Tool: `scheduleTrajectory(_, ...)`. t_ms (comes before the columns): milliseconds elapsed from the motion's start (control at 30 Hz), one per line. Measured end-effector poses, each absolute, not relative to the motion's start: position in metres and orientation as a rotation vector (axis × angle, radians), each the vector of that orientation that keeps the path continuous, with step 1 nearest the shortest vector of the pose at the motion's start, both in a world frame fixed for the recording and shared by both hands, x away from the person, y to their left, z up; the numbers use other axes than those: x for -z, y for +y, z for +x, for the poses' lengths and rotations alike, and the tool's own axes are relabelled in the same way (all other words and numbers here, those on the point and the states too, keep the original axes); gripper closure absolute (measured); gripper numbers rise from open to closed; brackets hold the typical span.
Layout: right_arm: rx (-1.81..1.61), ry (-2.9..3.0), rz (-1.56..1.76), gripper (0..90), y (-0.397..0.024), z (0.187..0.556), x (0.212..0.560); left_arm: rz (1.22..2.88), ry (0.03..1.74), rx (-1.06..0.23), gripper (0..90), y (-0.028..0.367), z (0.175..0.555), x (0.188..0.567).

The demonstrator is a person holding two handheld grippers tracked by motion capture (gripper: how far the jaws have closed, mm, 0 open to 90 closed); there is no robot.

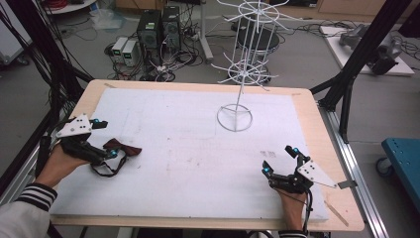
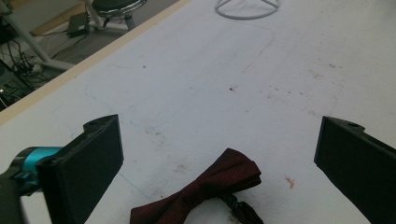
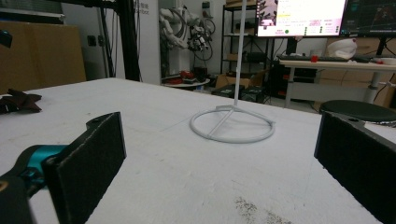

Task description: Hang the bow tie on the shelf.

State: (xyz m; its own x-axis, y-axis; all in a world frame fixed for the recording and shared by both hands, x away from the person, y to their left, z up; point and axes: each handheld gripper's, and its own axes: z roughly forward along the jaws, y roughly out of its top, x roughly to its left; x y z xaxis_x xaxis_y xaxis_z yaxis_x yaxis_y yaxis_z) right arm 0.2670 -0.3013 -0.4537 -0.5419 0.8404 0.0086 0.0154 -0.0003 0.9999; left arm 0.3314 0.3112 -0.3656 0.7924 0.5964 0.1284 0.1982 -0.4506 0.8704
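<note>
At the left of the high view the left gripper point(image 1: 103, 139) holds its fingers spread wide over a dark red bow tie point(image 1: 122, 147) lying on the white tabletop point(image 1: 188, 148), a white wire stand point(image 1: 235, 118) rises upper centre, and the right gripper point(image 1: 281, 160) rests lower right, fingers likewise apart.

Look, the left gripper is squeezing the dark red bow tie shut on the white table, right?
Not quite. The left gripper is open, its jaws wide apart, with the dark red fabric bow tie lying loose between them on the white foam-covered table. The left gripper view shows this.
</note>
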Motion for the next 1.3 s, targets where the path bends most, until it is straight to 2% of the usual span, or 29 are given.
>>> scheduleTrajectory(400, -1.613, 1.627, 0.897, 1.3, -0.301, 0.267, 0.454, 2.225, 0.606, -0.512, 1.8, 0.315, 0.355, 0.364)
scheduleTrajectory(700, -1.612, 1.629, 0.897, 1.3, -0.301, 0.267, 0.454, 2.349, 0.629, -0.453, 1.7, 0.320, 0.369, 0.370)
scheduleTrajectory(1133, -1.613, 1.629, 0.901, 1.3, -0.301, 0.267, 0.454, 2.447, 0.667, -0.370, 2.5, 0.318, 0.381, 0.390)
scheduleTrajectory(1233, -1.614, 1.629, 0.903, 1.3, -0.301, 0.267, 0.454, 2.473, 0.666, -0.354, 10.8, 0.320, 0.384, 0.393)
scheduleTrajectory(1300, -1.614, 1.629, 0.903, 1.3, -0.301, 0.267, 0.454, 2.493, 0.665, -0.351, 11.0, 0.321, 0.385, 0.394)
